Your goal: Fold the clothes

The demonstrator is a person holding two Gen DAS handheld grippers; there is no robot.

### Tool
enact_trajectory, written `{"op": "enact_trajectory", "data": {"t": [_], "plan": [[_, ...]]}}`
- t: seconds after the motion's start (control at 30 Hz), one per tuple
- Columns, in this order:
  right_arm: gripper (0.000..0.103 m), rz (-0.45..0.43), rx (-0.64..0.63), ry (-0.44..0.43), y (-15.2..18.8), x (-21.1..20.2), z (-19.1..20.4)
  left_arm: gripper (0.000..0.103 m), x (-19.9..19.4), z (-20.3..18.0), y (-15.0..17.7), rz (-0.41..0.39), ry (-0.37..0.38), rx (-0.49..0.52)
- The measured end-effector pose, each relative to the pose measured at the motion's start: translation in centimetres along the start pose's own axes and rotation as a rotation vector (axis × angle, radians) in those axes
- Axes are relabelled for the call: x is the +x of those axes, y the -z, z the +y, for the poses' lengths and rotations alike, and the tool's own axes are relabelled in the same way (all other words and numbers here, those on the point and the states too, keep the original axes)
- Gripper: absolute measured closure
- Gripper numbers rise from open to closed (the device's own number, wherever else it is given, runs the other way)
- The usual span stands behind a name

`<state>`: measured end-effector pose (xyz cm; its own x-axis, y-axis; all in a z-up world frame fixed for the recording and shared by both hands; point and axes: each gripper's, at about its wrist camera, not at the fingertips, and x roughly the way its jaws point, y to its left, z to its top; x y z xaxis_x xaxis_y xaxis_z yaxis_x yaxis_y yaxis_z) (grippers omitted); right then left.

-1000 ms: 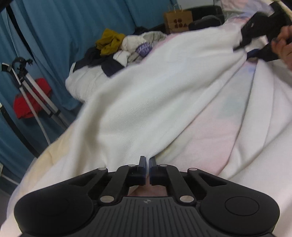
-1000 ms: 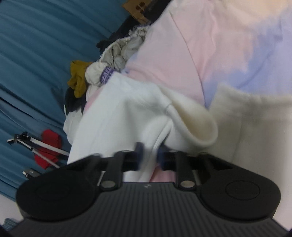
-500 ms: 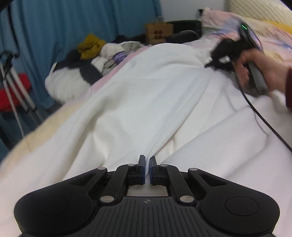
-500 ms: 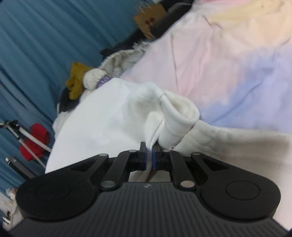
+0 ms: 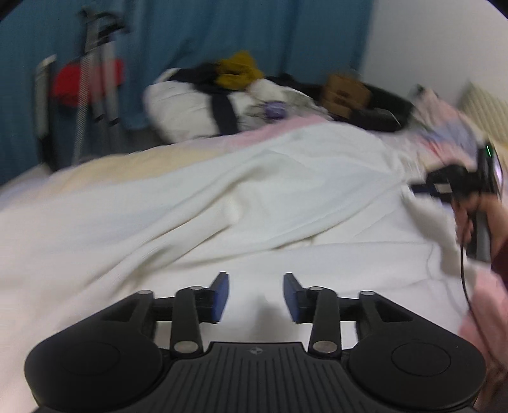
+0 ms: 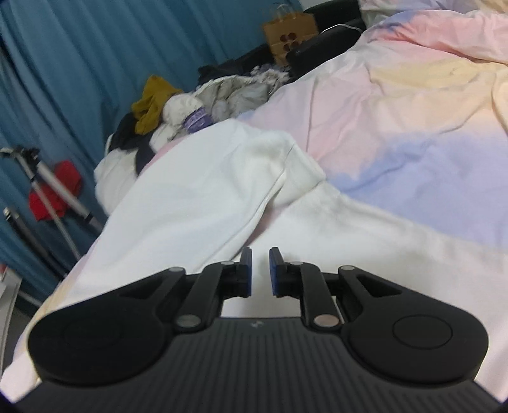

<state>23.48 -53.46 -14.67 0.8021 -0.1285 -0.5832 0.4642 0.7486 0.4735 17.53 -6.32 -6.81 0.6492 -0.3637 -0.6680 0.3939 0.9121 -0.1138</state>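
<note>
At the far left a tripod (image 6: pixel 47 197) with something red hung on it stands against the blue curtain (image 6: pixel 79 57). Next comes a heap of clothes (image 6: pixel 177 117) at the bed's edge, a mustard piece on top; a purple band in it carries print too small to read. The white garment (image 6: pixel 197 197) lies spread across the pastel bedspread (image 6: pixel 412 104), one layer folded over the rest. The left gripper (image 5: pixel 256 294) hovers just over the white cloth with its blue-padded fingers wide apart and nothing between them. The right gripper (image 6: pixel 260 271) has its fingers parted by a narrow gap, empty, just above the garment beside the folded edge. Farther back, a brown paper bag (image 6: pixel 290 30) shows four dark dots, no legible writing.
</note>
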Motion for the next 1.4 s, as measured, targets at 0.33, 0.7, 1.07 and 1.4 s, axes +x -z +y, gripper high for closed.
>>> {"op": "enact_trajectory", "data": {"t": [0.33,0.7,1.07,1.4], "plan": [[0.088,0.011,-0.063,0.001,1.9,-9.0,-0.5,0.020,-16.2,12.0,6.7,0.098,-0.134,-0.483],[0.088,0.012,0.070,0.076,3.5,-11.7,-4.2,0.020,-20.0,21.9,14.7,0.164,-0.213,-1.055],[0.040,-0.075,0.414,0.313,3.9,-13.9,-11.2,0.020,-19.9,25.3,18.2,-0.043,-0.130,-1.273],[0.041,0.024,0.655,0.172,5.9,-9.8,-14.3,0.030,-20.1,26.7,20.3,-0.187,0.014,-1.392]]}}
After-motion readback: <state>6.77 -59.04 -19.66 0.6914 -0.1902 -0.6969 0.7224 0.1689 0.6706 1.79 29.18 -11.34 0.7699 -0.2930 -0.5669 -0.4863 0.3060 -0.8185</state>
